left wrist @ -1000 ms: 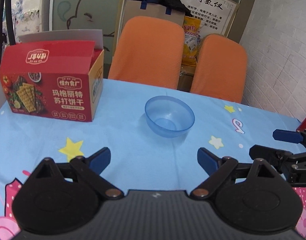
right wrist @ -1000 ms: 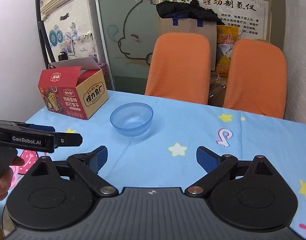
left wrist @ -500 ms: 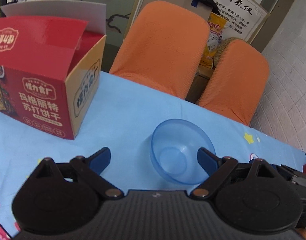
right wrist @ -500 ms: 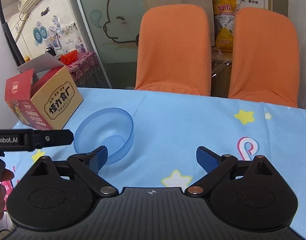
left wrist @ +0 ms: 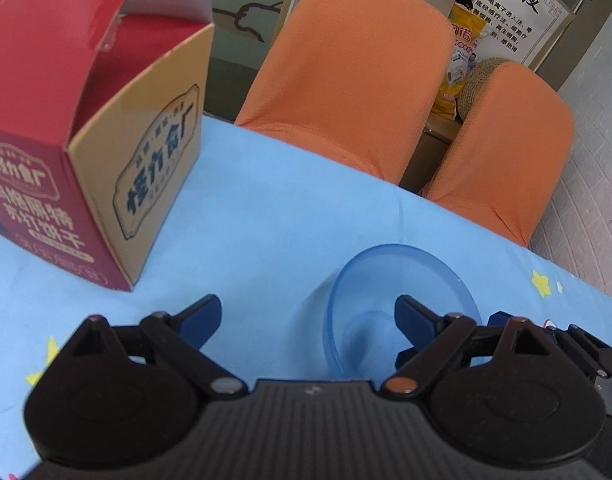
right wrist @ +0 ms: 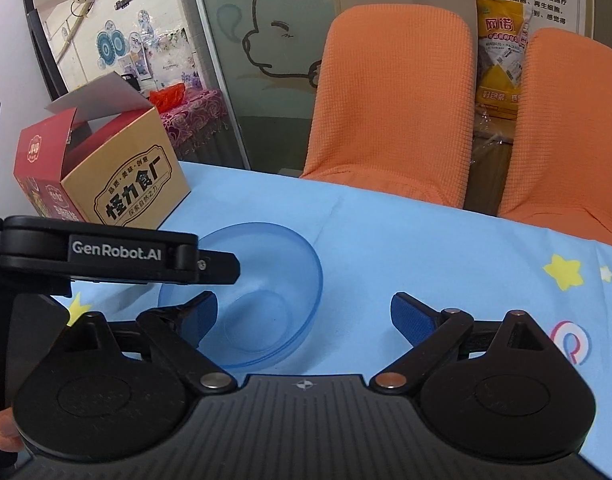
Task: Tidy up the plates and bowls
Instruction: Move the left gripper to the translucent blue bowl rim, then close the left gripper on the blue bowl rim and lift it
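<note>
left tool (left wrist: 308,314): jaws spread wide, gripping nothing; right blue pad sits over the bowl's inside, left pad outside its wall
right tool (right wrist: 302,314): released, wide apart; left pad overlaps the bowl's near-left rim, touching or not I cannot tell
bowl (right wrist: 274,276): clear blue, upright on the tabletop (right wrist: 426,240), just ahead-left of right tool, ahead-right of left tool
in the way: left tool's finger (right wrist: 118,258) crosses the bowl's left rim in the right wrist view
cracker box (left wrist: 78,140): flap open, ahead-left of both tools, near the bowl, apart from it
orange chairs (left wrist: 346,76): two, behind the tabletop's far edge
</note>
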